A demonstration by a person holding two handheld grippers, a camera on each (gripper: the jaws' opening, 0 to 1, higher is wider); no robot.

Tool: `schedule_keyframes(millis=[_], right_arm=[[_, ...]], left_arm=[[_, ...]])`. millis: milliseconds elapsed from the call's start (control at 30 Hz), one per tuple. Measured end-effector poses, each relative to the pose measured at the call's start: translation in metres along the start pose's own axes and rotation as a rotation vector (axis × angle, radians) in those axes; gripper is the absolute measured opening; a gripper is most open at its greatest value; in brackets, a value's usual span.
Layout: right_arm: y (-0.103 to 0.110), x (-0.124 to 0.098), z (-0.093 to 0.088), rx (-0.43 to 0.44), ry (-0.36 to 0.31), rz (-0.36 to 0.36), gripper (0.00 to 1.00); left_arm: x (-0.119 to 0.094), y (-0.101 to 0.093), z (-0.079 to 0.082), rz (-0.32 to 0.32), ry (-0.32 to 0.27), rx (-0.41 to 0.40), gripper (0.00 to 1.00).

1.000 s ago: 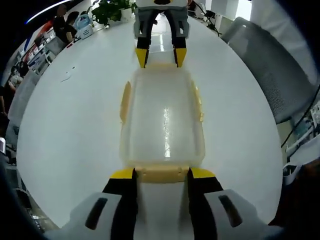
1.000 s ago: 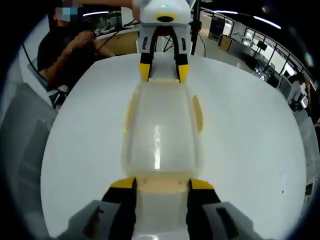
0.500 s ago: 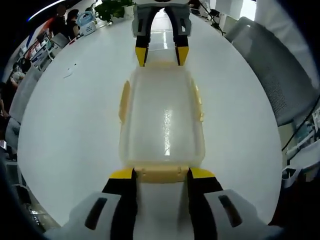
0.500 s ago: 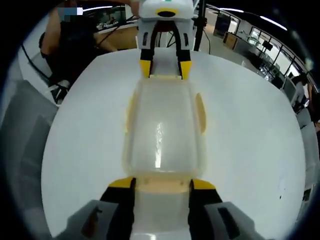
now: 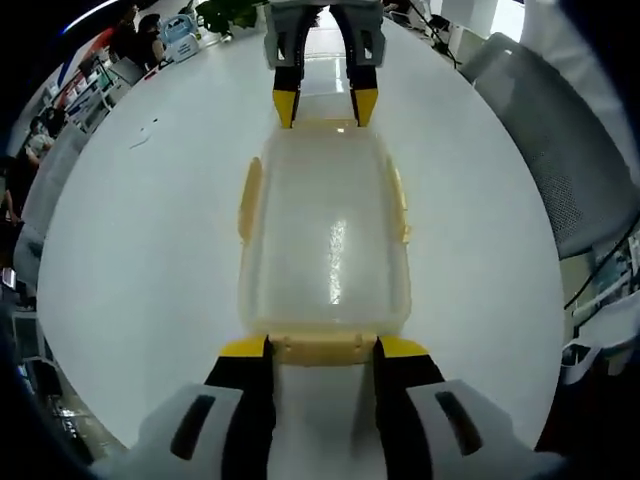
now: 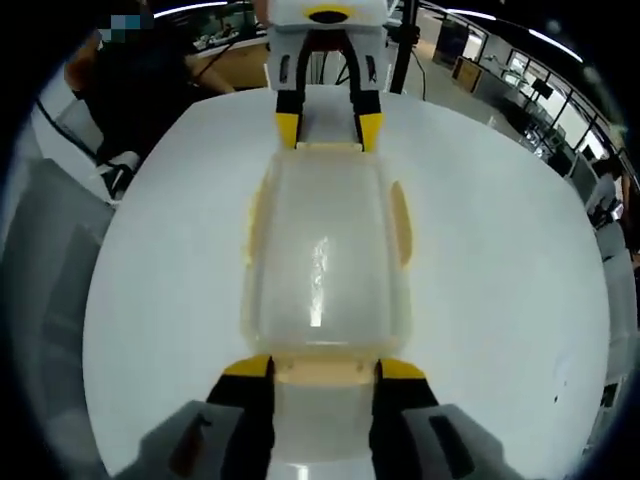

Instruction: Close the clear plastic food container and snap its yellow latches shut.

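The clear plastic container (image 5: pixel 325 240) lies lid-down-closed on the white table, seen lengthwise in both views. Yellow latches sit on its long sides (image 5: pixel 248 200) and at each end. In the left gripper view my left gripper (image 5: pixel 322 347) stands open, its jaws flanking the near end latch (image 5: pixel 322 352). My right gripper (image 5: pixel 320 105) stands at the far end, jaws either side of that end latch. In the right gripper view the same container (image 6: pixel 322 250) runs from my right gripper (image 6: pixel 322 367), open around the near latch (image 6: pixel 322 372), to the left gripper (image 6: pixel 327 128).
The round white table (image 5: pixel 130 250) has bare room on both sides of the container. A grey chair (image 5: pixel 560 150) stands past its edge, and a plant (image 5: pixel 225 12) at the far rim. A seated person (image 6: pixel 140 80) and another grey chair (image 6: pixel 40 250) are beyond the table.
Both views have shifted slightly, with the opposite gripper now a little higher in the picture. The container and the jaw spread look the same.
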State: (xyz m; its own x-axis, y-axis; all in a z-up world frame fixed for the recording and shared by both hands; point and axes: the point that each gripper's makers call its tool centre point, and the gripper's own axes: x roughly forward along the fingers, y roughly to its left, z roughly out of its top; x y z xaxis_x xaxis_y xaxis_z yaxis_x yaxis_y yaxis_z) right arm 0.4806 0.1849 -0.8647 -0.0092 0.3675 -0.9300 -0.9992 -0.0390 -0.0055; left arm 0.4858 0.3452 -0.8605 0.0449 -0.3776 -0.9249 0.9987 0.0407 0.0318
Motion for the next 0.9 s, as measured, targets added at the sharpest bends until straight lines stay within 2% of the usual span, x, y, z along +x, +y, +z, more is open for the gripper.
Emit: schedule_keyframes(millis=[200, 267, 433, 533, 700, 900], right_arm=[[0.000, 0.000, 0.000, 0.001, 0.006, -0.001, 0.34], [0.000, 0.000, 0.000, 0.003, 0.005, -0.003, 0.34], [0.001, -0.001, 0.002, -0.026, 0.007, -0.011, 0.34], [-0.002, -0.006, 0.005, -0.070, 0.008, -0.035, 0.34], [-0.006, -0.018, 0.004, -0.074, -0.013, -0.045, 0.34], [-0.001, -0.026, 0.005, -0.086, -0.020, -0.049, 0.34]], left_arm=[[-0.001, -0.001, 0.000, 0.019, 0.002, -0.012, 0.36], [-0.002, 0.000, -0.001, 0.031, -0.014, -0.024, 0.36], [-0.003, -0.004, -0.001, 0.032, -0.016, -0.035, 0.36], [-0.005, -0.010, -0.002, 0.015, 0.004, -0.098, 0.36], [-0.020, -0.009, 0.010, 0.053, -0.017, -0.069, 0.36], [-0.027, -0.012, 0.017, 0.071, 0.006, -0.053, 0.36]])
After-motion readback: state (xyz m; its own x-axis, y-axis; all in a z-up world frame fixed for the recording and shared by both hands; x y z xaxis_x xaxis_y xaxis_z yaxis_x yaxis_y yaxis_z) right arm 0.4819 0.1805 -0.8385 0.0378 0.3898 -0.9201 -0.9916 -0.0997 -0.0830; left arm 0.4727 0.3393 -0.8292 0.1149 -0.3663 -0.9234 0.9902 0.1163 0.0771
